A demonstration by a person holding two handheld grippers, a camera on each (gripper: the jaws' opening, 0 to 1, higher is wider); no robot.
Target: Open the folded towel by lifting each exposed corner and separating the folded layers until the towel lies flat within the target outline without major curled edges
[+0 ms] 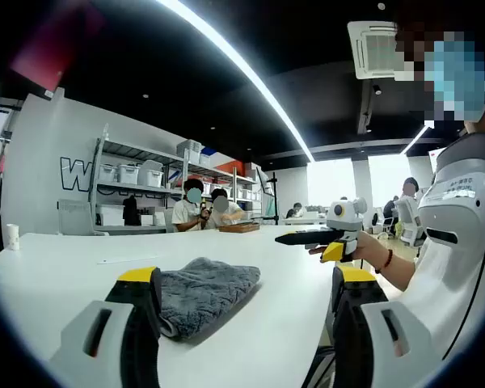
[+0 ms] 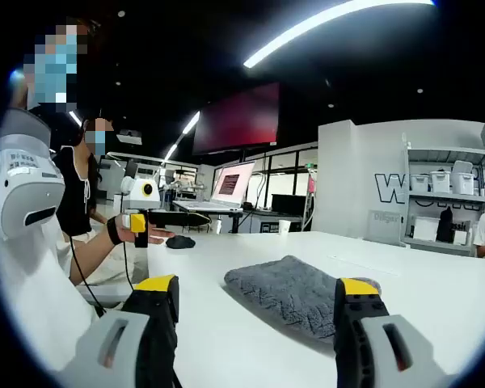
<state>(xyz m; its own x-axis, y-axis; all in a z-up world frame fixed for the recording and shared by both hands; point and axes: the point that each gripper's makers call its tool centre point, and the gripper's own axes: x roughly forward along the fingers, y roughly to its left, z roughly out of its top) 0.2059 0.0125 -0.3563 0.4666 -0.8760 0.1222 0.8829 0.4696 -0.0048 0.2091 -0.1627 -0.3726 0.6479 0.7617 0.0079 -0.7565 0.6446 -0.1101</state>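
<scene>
We see a grey towel [image 1: 204, 293] lying folded on a smooth white table [image 1: 81, 259]. Its cloth is soft and fluffy, with a short plush pile, and the folded shape is a thick, slightly rounded rectangle with rumpled edges. In the left gripper view the towel lies between the jaws of the left gripper [image 1: 246, 279], close to the left jaw. These jaws are wide apart and grasp nothing; they are of black and white hard plastic with yellow tips. In the right gripper view the same towel [image 2: 295, 293] lies between the jaws of the right gripper [image 2: 257, 287], its far end near the right jaw. These jaws also stand released and hold nothing. Behind the table, metal shelves [image 1: 141, 182] carry white plastic boxes, and long light strips [image 1: 234, 65] cross the dark ceiling.
</scene>
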